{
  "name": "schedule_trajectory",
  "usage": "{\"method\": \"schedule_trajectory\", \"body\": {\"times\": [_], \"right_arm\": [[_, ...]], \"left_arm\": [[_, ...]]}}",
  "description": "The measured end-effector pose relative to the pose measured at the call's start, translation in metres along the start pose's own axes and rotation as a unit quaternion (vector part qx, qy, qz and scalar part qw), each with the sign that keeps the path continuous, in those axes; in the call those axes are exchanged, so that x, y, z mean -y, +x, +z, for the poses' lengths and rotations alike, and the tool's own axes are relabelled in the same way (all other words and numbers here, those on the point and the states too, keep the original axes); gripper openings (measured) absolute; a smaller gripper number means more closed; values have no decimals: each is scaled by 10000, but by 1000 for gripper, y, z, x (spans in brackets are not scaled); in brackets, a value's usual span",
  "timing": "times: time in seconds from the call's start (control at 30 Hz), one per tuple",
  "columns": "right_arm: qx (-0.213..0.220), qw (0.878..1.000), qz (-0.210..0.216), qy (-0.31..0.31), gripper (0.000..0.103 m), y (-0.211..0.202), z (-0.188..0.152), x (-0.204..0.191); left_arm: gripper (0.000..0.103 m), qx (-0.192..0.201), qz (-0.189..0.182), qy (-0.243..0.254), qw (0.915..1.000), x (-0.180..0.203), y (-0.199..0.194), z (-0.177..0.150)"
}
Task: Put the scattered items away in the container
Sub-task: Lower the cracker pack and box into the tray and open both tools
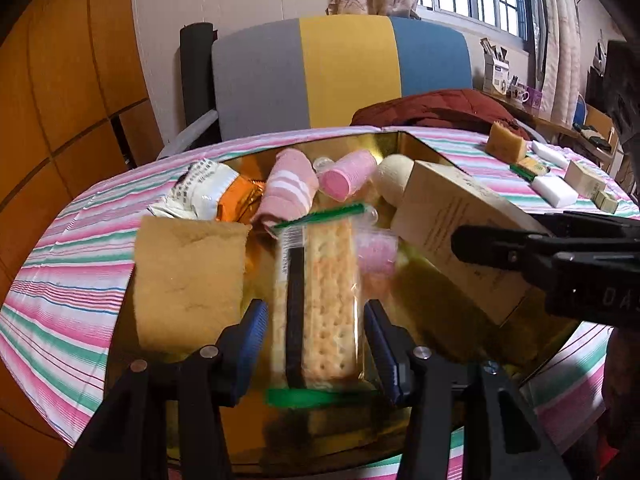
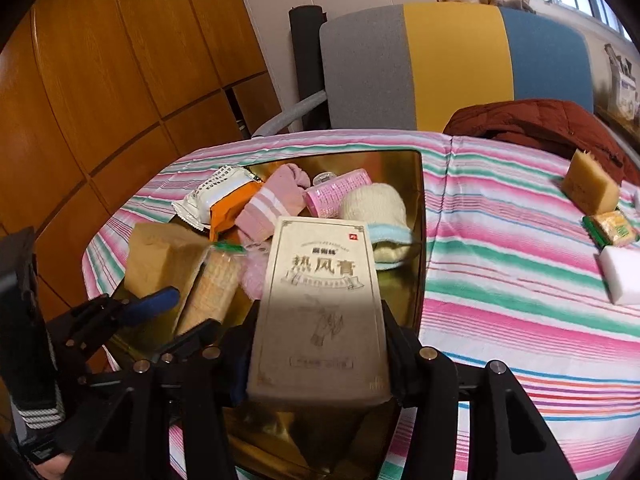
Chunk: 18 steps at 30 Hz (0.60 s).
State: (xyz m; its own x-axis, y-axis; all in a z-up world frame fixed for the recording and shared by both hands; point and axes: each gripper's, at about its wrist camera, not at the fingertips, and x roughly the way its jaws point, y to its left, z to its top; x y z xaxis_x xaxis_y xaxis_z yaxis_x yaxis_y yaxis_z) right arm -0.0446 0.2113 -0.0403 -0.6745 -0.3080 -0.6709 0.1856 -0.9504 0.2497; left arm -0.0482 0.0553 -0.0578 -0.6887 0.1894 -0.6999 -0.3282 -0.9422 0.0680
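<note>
A gold tray (image 1: pixel 400 142) (image 2: pixel 416 216) on the striped tablecloth holds a tan sponge (image 1: pixel 188 280), snack packets, a pink sock, a pink roller and a cream sock. My left gripper (image 1: pixel 316 332) is open over the tray; a cracker packet (image 1: pixel 320 300) lies between its fingers, not gripped. My right gripper (image 2: pixel 320 344) is shut on a beige cardboard box (image 2: pixel 320 304) and holds it tilted over the tray. The box also shows in the left wrist view (image 1: pixel 460 236).
On the cloth to the right lie a yellow sponge (image 2: pixel 588 188), a small cracker packet (image 2: pixel 610 228), white foam blocks (image 2: pixel 622 276) and small boxes (image 1: pixel 584 178). A striped chair (image 1: pixel 344 76) with a red jacket (image 2: pixel 536 124) stands behind the table.
</note>
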Motion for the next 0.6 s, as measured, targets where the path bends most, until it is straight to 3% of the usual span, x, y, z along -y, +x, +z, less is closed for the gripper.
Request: {"method": "schedule_trajectory", "body": {"times": [0.6], "right_arm": [[38,9999,112,99,54,-7,-4,-1]], "left_arm": [[51,-74,229,-306,9992,-25,4,-7]]}}
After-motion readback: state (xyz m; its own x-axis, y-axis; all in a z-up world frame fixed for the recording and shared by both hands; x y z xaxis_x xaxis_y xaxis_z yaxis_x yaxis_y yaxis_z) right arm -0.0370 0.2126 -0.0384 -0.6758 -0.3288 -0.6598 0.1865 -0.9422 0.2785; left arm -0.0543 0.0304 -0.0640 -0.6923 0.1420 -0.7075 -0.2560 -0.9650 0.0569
